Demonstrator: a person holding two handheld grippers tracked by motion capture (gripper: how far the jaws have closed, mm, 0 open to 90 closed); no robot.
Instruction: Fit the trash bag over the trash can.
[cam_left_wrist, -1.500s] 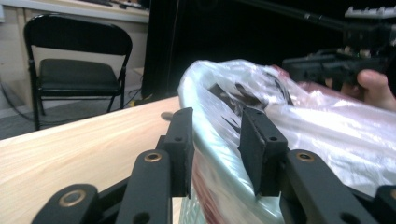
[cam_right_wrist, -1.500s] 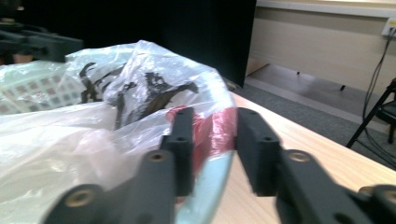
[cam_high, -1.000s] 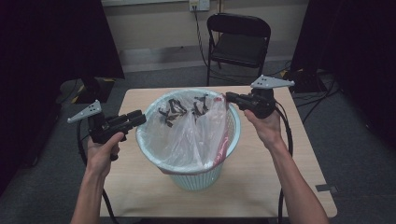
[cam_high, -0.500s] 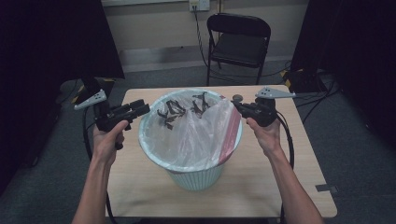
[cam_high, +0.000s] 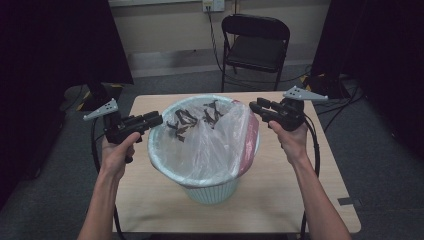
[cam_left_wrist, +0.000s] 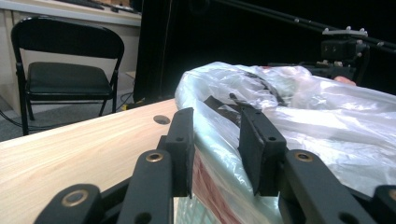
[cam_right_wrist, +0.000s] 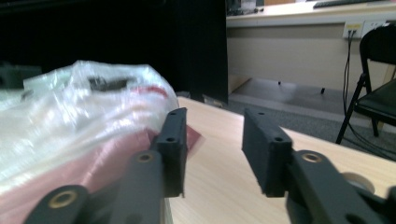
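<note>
A pale waste basket (cam_high: 210, 187) stands in the middle of the wooden table (cam_high: 280, 200), lined with a clear plastic bag (cam_high: 205, 145) whose edge is folded out over the rim; black print marks the bag's far side and a reddish patch shows on its right side. The left gripper (cam_high: 152, 120) is held at the basket's left rim, its jaws a narrow gap apart with the bag's edge lying between them in the left gripper view, though no pinch can be made out. The right gripper (cam_high: 257, 107) hovers just beside the right rim, jaws parted on nothing, bare tabletop between them in its own view. Behind the table stands a black folding chair (cam_high: 255, 47), with a wall socket (cam_high: 214, 5) above it
</note>
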